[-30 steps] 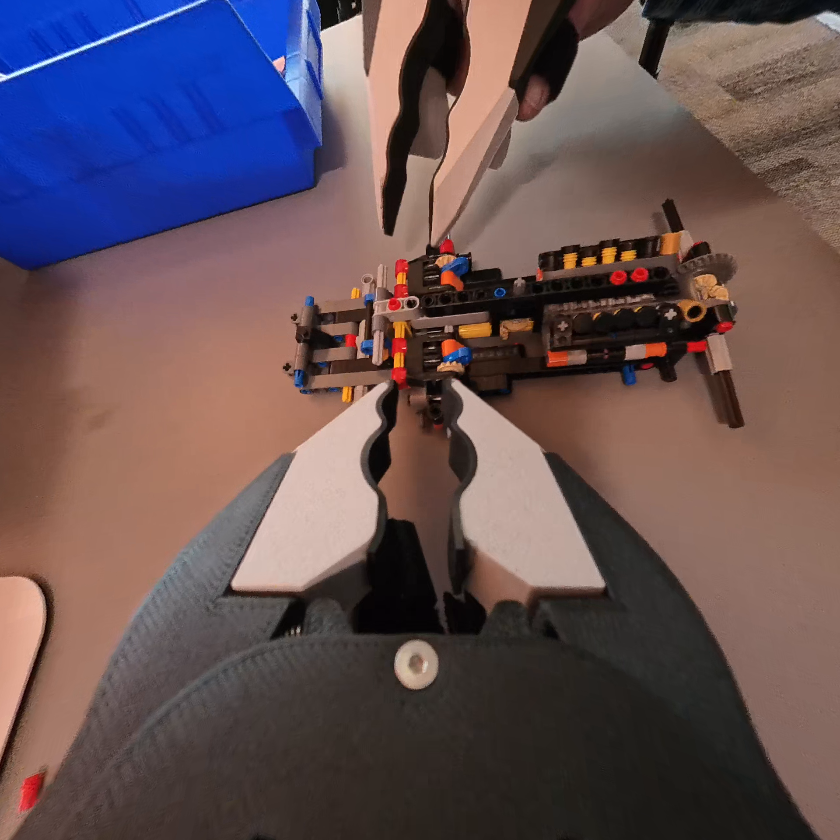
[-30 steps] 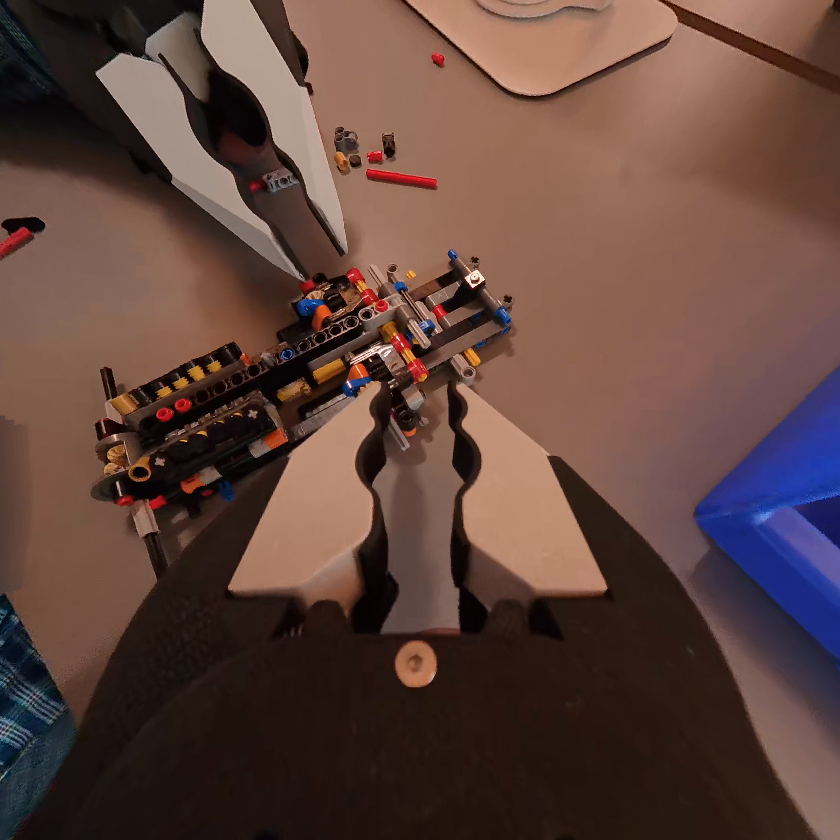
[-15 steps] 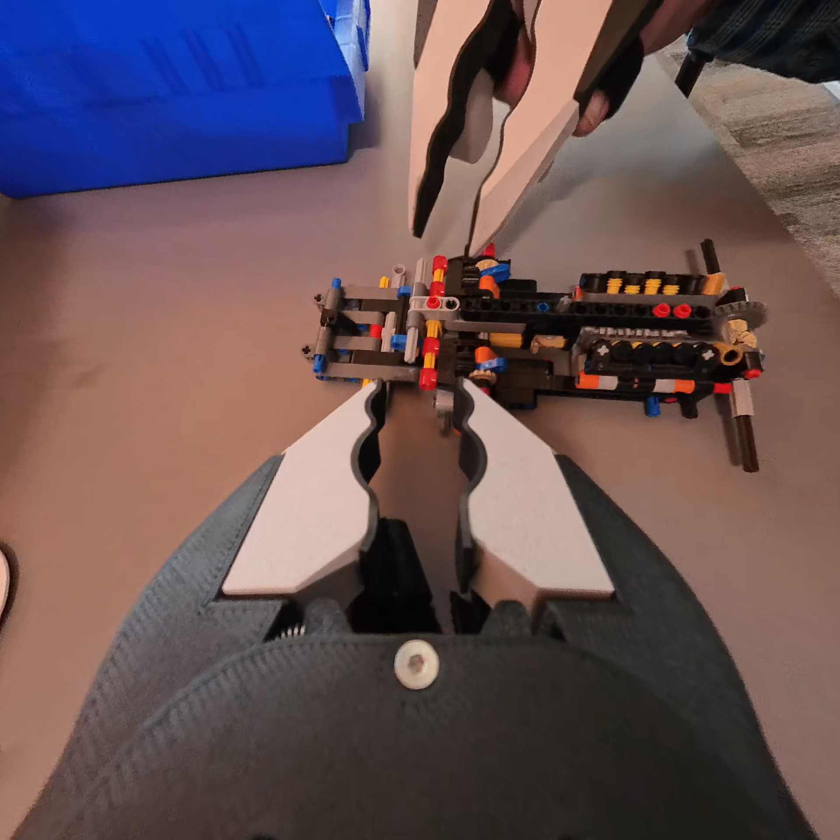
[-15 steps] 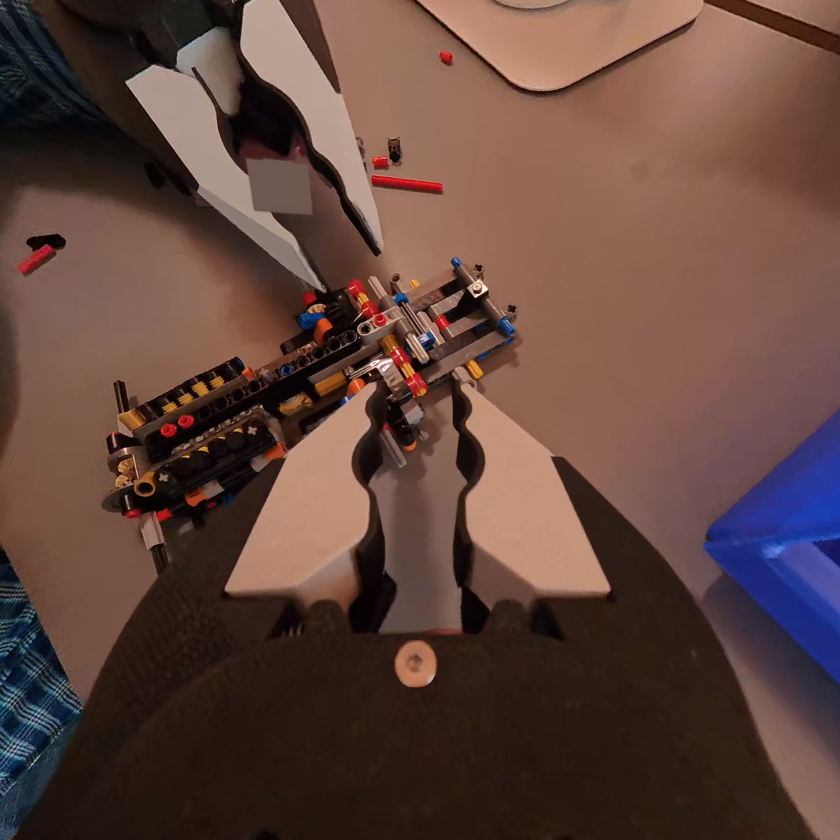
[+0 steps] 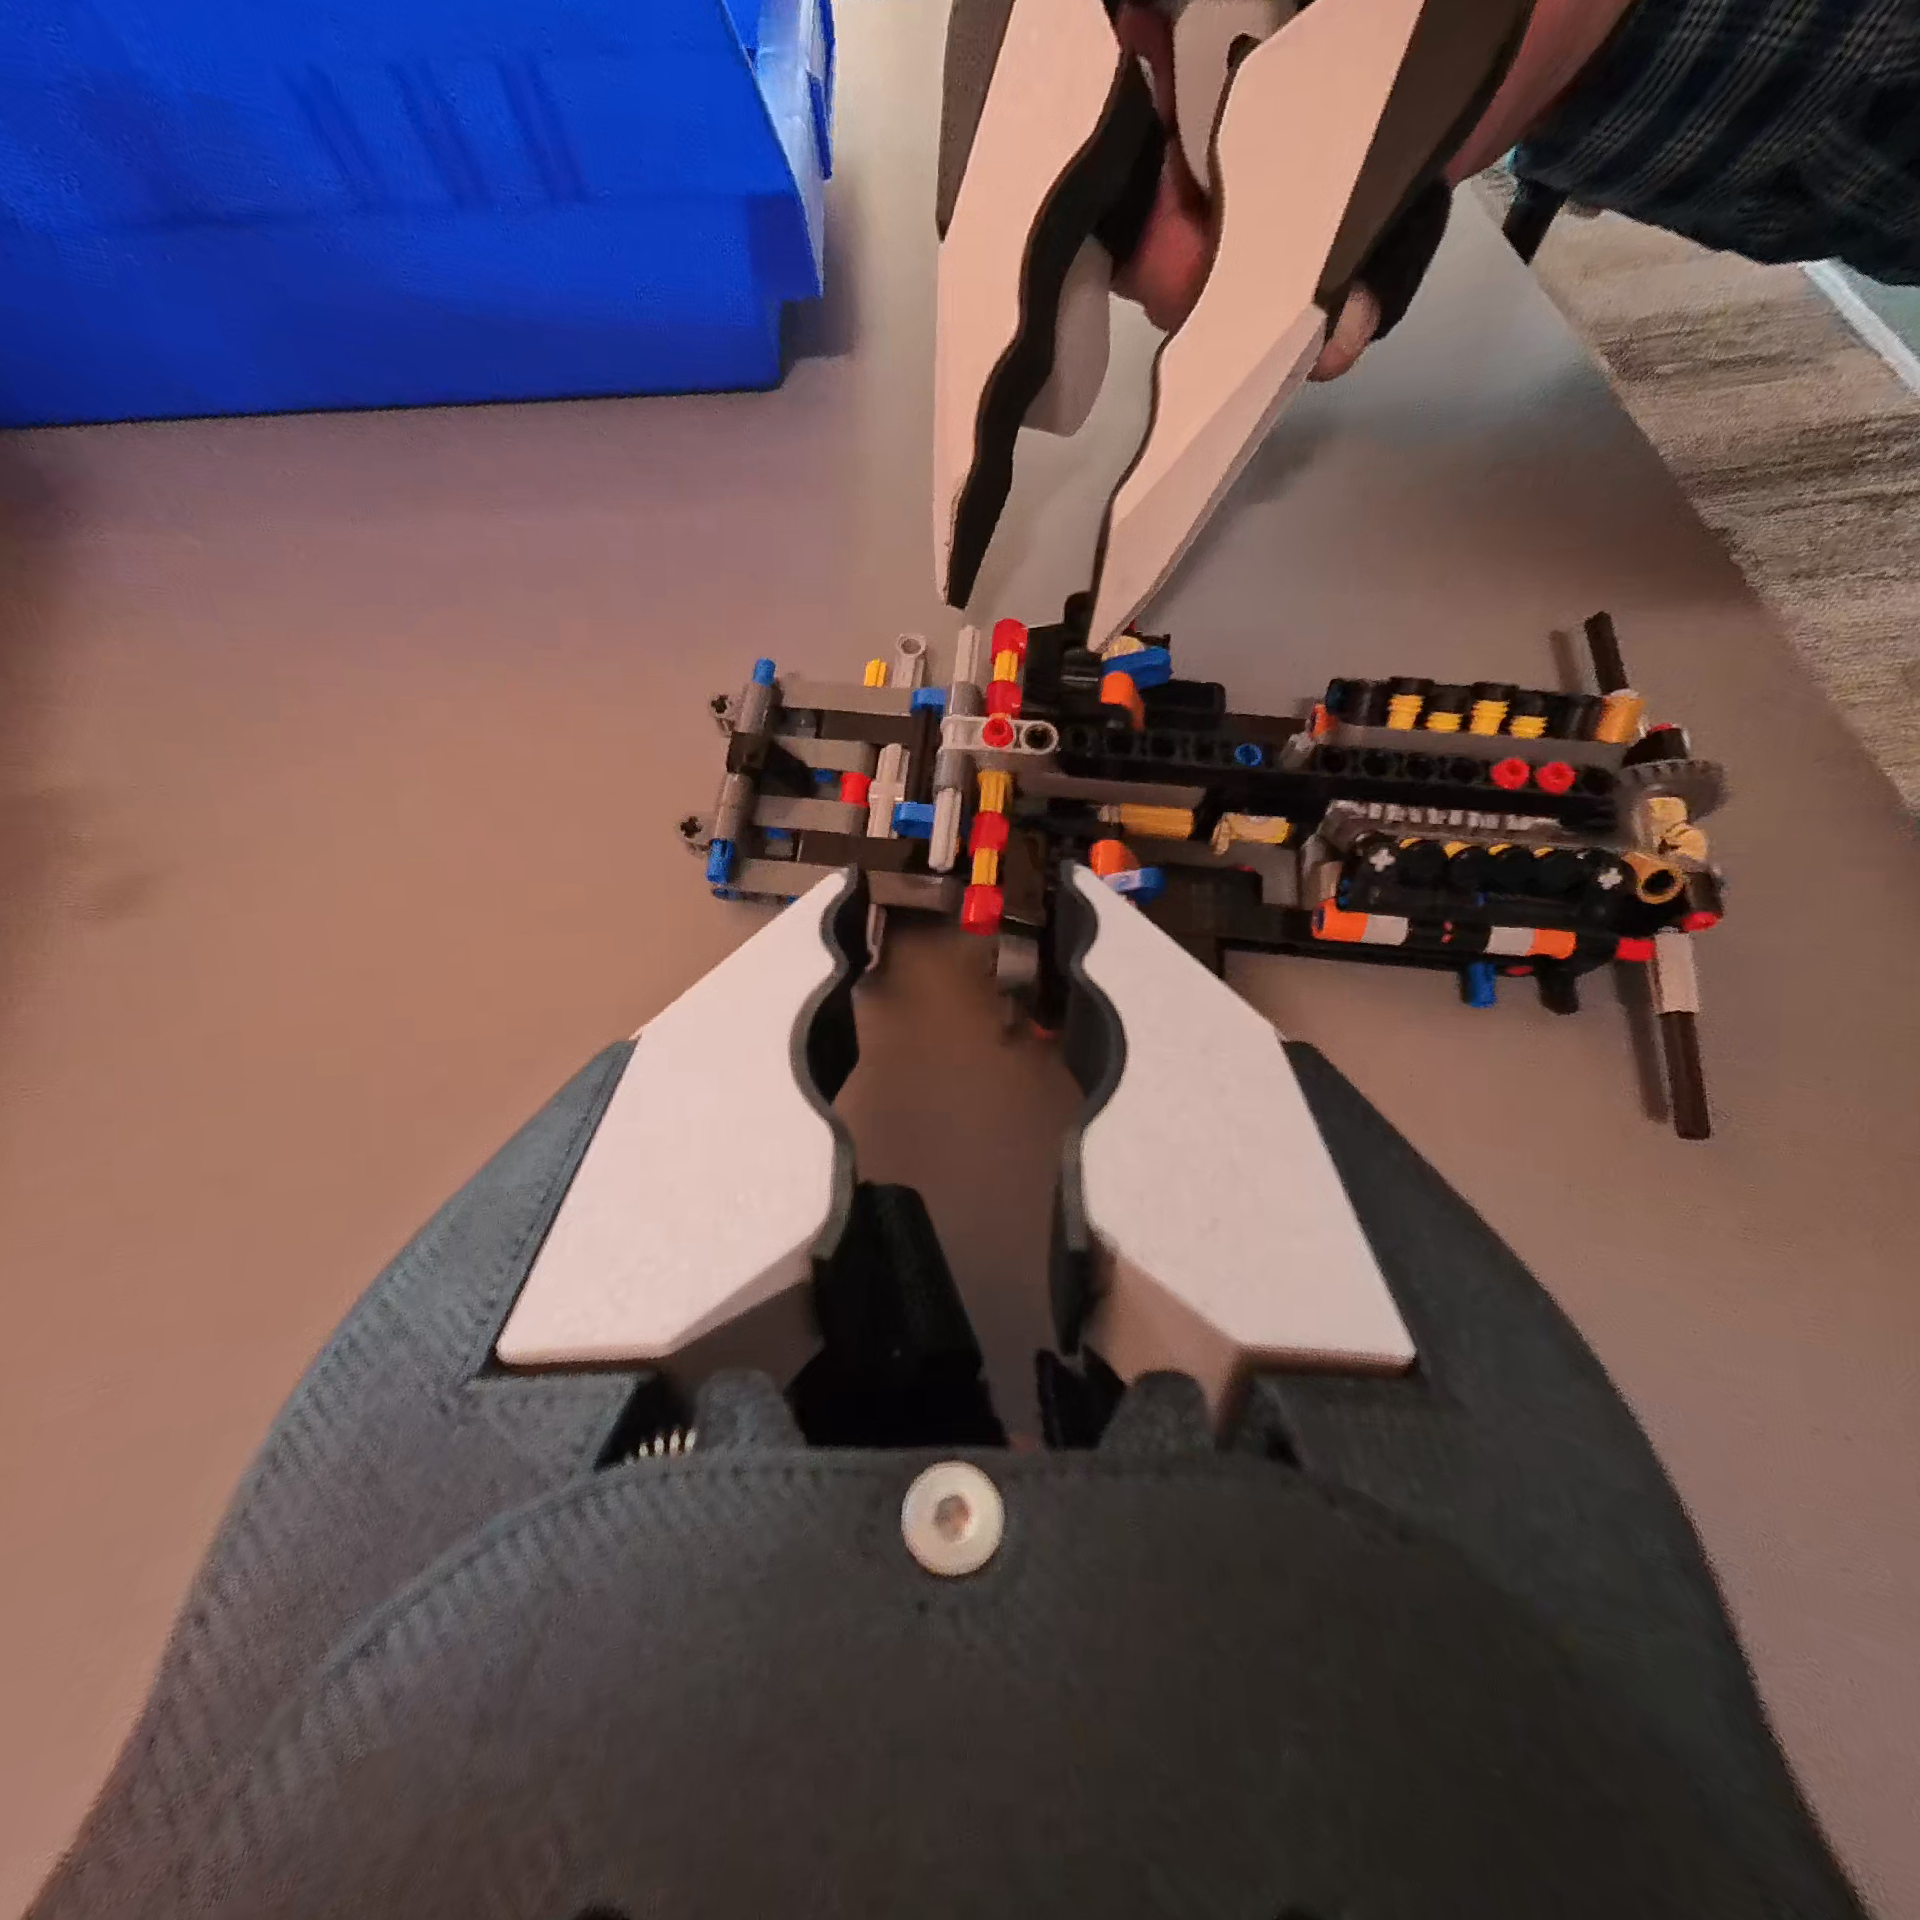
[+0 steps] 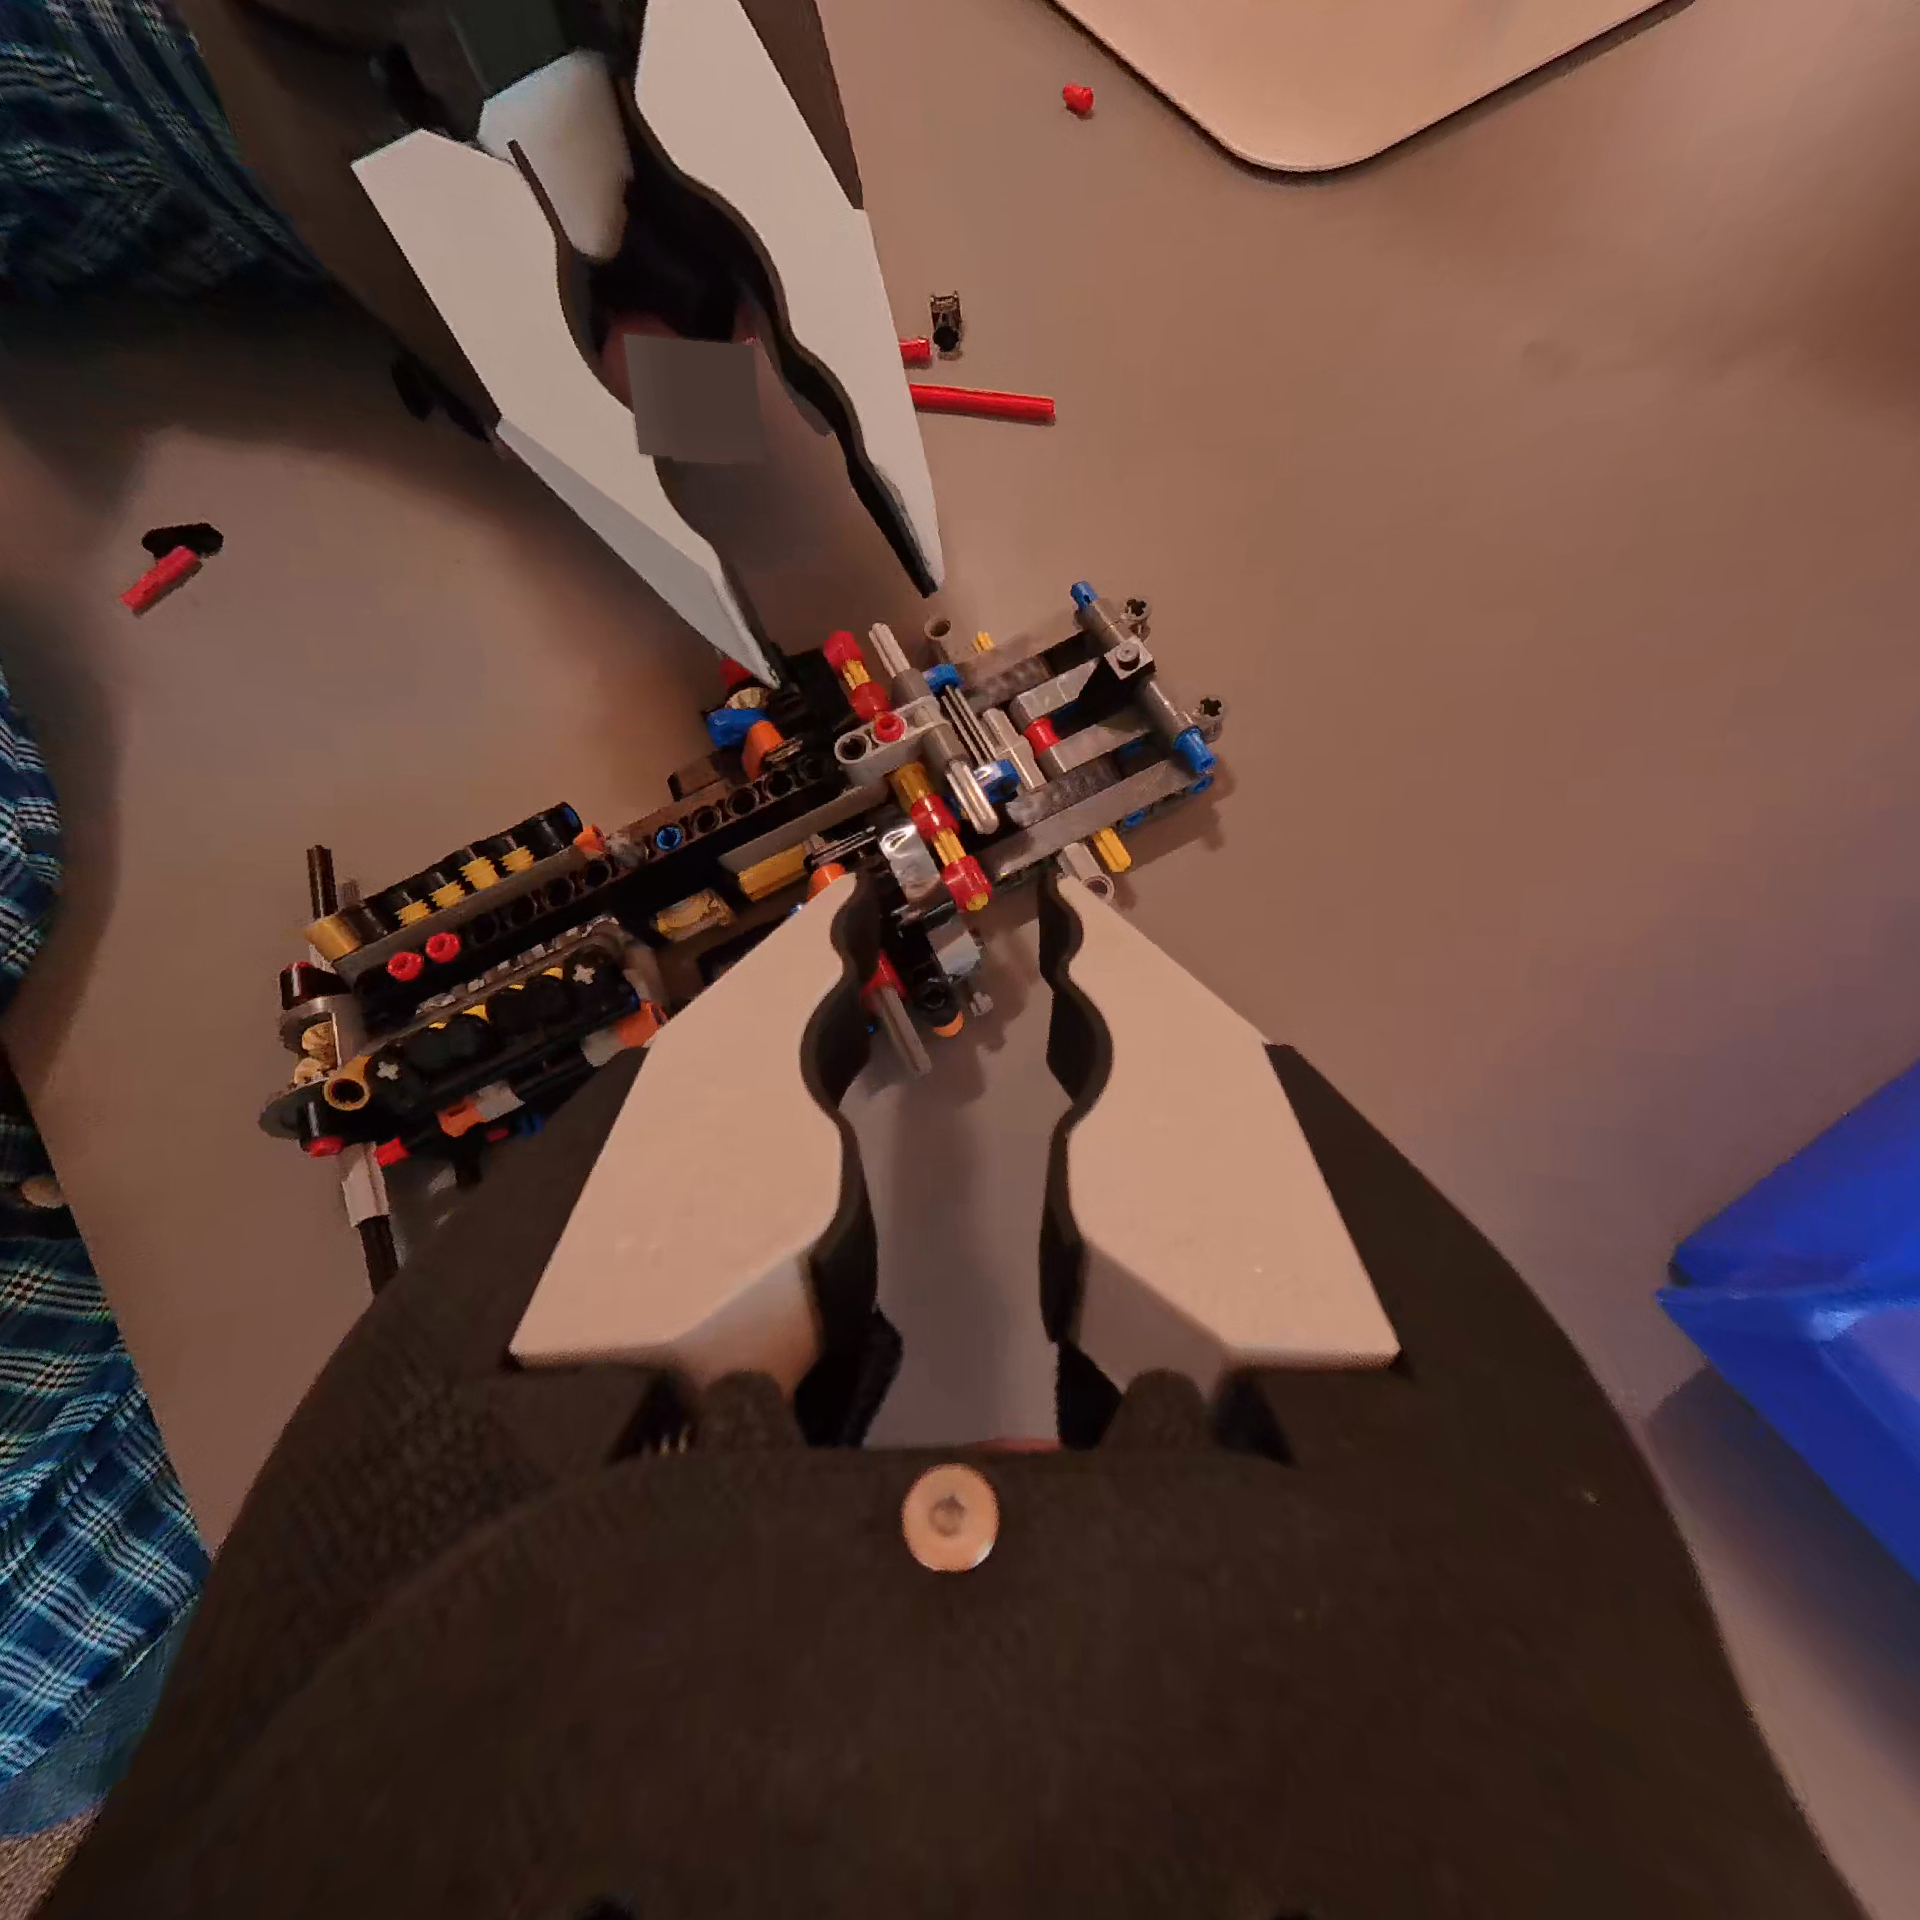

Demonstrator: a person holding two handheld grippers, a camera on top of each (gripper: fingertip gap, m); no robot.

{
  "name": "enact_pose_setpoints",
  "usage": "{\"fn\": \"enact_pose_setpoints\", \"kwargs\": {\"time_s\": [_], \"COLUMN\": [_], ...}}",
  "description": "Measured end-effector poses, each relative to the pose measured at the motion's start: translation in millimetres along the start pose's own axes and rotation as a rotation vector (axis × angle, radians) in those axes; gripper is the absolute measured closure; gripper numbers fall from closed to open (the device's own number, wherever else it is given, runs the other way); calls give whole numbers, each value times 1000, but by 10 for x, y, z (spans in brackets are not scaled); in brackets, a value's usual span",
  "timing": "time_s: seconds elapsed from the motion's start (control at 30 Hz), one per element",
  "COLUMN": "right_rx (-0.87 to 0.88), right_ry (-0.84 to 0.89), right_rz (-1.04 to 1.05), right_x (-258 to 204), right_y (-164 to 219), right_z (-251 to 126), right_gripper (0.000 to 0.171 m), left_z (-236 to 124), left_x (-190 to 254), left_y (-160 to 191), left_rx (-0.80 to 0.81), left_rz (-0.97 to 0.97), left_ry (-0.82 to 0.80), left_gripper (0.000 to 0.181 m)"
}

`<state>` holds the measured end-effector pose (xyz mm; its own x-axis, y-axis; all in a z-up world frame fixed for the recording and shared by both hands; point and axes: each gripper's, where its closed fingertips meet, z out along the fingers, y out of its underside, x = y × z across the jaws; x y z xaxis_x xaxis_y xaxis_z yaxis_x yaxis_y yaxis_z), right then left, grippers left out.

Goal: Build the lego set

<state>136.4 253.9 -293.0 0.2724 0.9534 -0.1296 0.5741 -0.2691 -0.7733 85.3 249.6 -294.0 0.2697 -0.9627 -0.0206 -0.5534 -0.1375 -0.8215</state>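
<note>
Grey-fingered black tools (image 5: 961, 904), plaid sleeve (image 5: 1745, 125)

The brown table (image 6: 1455, 623) carries the lego model (image 6: 748, 852) mid-frame, loose pieces (image 6: 977, 400) above it, a blue bin (image 6: 1829, 1299) at right.

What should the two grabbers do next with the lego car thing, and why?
Probably close both grippers a little on the lego model. The left gripper and the right gripper sit open at opposite sides of its middle, by the red and yellow axle, tips touching or nearly so. Pinching from both sides would likely steady it or seat a part.
</note>
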Motion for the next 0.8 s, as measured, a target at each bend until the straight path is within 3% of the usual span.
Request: {"fn": "enact_pose_setpoints", "kwargs": {"time_s": [0.27,0.8], "right_rx": [-23,-81], "right_ry": [-53,-98], "right_rz": [21,3], "right_x": [-28,-49], "right_y": [7,15], "right_z": [16,72], "right_gripper": [152,150], "left_z": [14,48], "left_x": [3,32], "left_y": [-4,-46], "left_rx": [-5,3], "left_rz": [2,31], "left_ry": [8,-5], "left_gripper": [153,158]}}
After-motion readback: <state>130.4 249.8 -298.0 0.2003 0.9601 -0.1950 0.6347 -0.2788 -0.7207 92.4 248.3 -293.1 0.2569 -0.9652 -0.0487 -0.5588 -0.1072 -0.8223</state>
